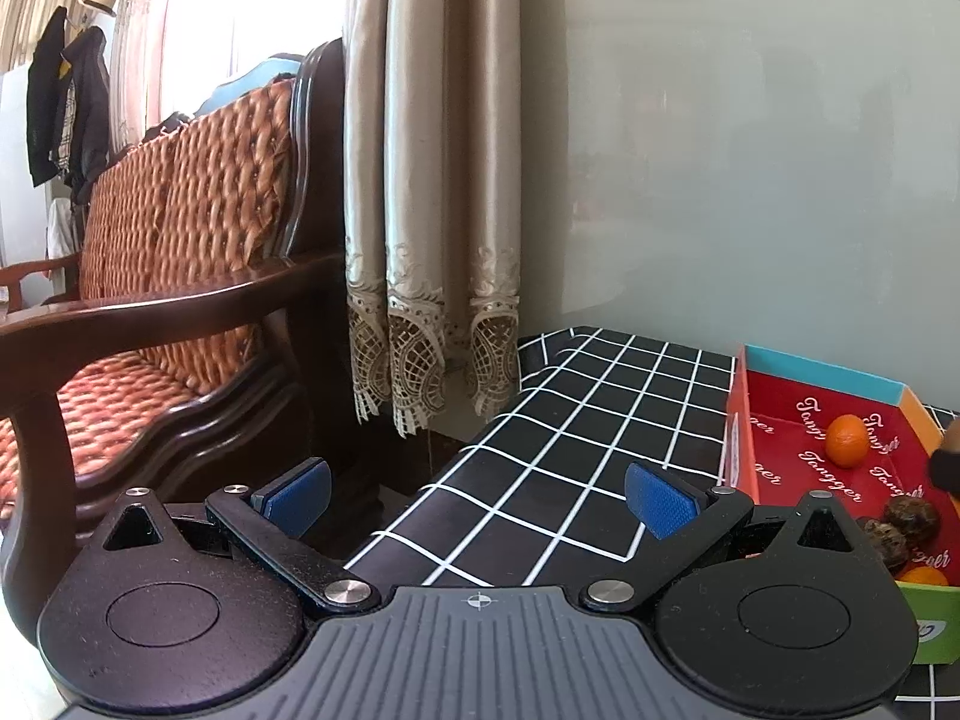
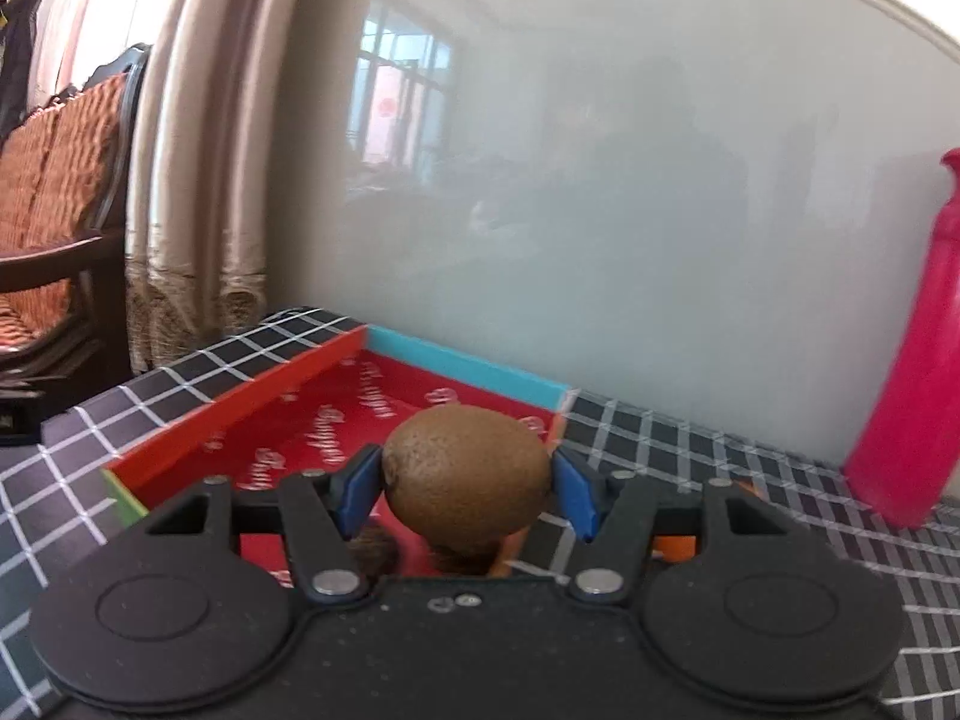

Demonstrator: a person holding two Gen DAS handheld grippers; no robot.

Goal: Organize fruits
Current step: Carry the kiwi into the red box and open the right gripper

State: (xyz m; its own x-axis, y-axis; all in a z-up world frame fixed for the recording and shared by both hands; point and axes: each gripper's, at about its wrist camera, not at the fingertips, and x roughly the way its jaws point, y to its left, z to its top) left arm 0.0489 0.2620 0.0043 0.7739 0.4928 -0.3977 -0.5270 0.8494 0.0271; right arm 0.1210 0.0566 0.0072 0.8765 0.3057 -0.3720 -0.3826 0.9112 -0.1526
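Note:
My right gripper is shut on a brown kiwi and holds it above the near part of the red cardboard box. Dark fruit shows beneath the kiwi, partly hidden. In the left wrist view the box stands at the right, holding an orange mandarin, dark round fruits and another mandarin near its front. My left gripper is open and empty, over the table's left edge, left of the box.
The table has a black cloth with a white grid. A wooden sofa with orange cushions and a beige curtain stand to the left. A pink bottle stands at the right by the wall.

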